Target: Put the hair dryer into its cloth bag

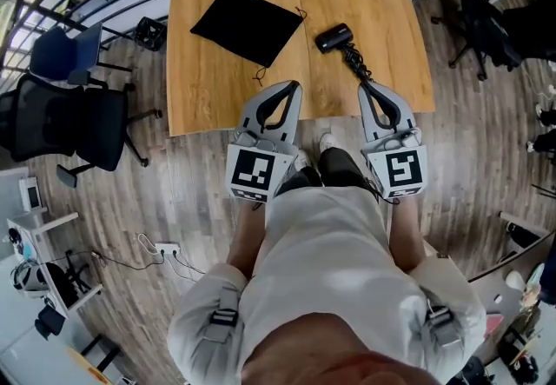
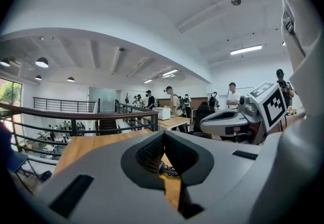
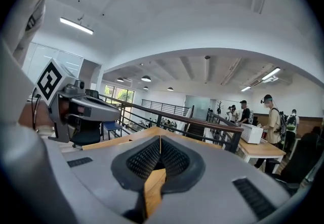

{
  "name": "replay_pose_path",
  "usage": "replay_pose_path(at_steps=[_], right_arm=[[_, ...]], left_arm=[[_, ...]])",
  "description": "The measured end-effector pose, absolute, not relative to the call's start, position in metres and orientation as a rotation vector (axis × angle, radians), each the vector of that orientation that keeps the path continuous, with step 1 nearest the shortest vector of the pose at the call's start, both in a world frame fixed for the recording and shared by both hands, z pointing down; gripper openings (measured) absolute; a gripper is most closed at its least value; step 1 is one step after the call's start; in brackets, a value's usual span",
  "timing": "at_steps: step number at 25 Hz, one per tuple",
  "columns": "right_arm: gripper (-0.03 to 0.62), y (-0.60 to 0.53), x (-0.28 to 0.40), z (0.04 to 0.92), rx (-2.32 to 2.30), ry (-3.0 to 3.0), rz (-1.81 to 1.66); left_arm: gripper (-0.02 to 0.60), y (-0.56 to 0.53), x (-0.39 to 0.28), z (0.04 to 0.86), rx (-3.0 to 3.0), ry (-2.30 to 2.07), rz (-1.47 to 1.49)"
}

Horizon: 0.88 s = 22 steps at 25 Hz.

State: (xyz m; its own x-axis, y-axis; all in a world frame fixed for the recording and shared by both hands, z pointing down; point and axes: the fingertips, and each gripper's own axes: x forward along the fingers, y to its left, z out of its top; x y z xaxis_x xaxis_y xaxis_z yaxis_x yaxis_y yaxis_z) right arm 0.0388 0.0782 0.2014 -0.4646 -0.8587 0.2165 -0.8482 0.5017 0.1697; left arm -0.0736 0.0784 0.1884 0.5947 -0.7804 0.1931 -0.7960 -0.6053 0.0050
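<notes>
A black cloth bag lies flat on the wooden table, left of centre. To its right lies the black hair dryer, its cord trailing toward the table's near edge. My left gripper hovers over the near edge, below the bag's near corner, shut and empty. My right gripper is level with it, just short of the cord's end, also shut and empty. In the left gripper view the left gripper has its tips together over the tabletop. The right gripper shows the same in its own view.
Dark office chairs stand left of the table, and another chair at the right. A power strip with cables lies on the wood floor. A railing and several people at other desks are far behind.
</notes>
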Motion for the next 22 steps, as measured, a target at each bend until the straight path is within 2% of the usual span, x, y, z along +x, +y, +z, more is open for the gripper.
replay_pose_path(at_steps=[13, 22], right_arm=[[0.023, 0.049, 0.091, 0.255, 1.52, -2.351, 0.071], [0.023, 0.016, 0.102, 0.306, 1.462, -2.298, 0.151]], left_arm=[[0.019, 0.036, -0.019, 0.236, 2.774, -1.162, 0.325], [0.019, 0.004, 0.007, 0.28, 2.75, -1.074, 0.393]])
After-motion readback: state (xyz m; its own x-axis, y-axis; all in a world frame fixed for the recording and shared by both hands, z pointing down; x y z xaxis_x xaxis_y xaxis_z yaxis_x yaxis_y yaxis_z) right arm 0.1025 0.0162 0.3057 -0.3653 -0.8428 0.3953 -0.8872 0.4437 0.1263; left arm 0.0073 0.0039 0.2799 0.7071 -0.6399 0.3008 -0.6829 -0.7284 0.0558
